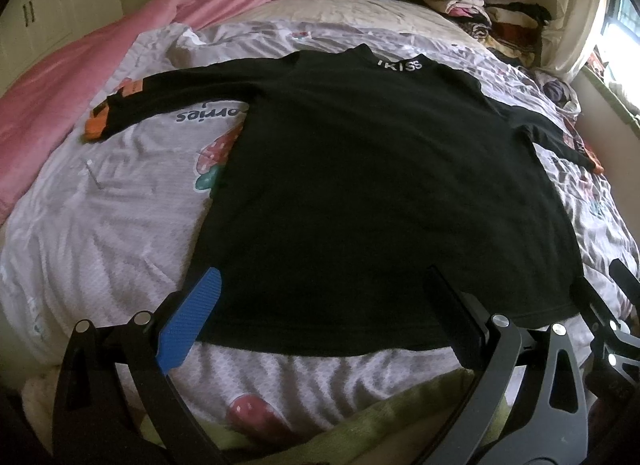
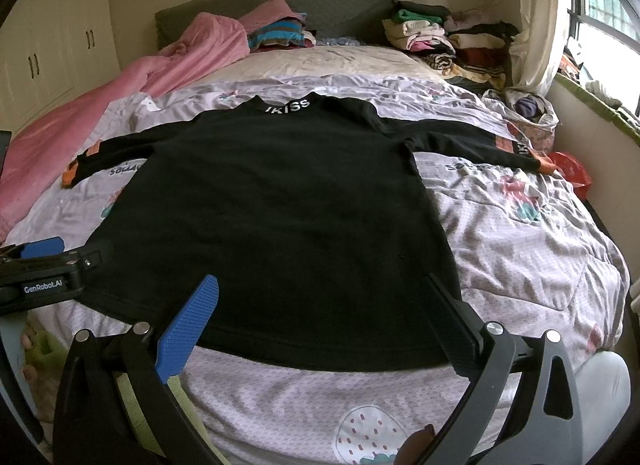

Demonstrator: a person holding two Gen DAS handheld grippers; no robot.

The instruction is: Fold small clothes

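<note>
A black long-sleeved shirt (image 1: 372, 169) (image 2: 280, 201) lies flat on the bed with both sleeves spread out. Its collar, with white lettering (image 1: 400, 64), points to the far end. Orange cuffs show at the left sleeve end (image 1: 96, 125) and the right sleeve end (image 2: 544, 163). My left gripper (image 1: 324, 277) hovers open over the hem near the shirt's left corner, nothing between its fingers. My right gripper (image 2: 320, 283) stands open over the hem toward the right corner, also empty. In the right wrist view the left gripper (image 2: 40, 265) shows at the left edge.
A white quilt with fruit prints (image 1: 120, 205) covers the bed. A pink blanket (image 1: 80, 65) is heaped along the left side. Stacks of folded clothes (image 2: 452, 41) sit by the headboard at the right. A red bag (image 2: 572, 169) lies at the bed's right edge, near a window.
</note>
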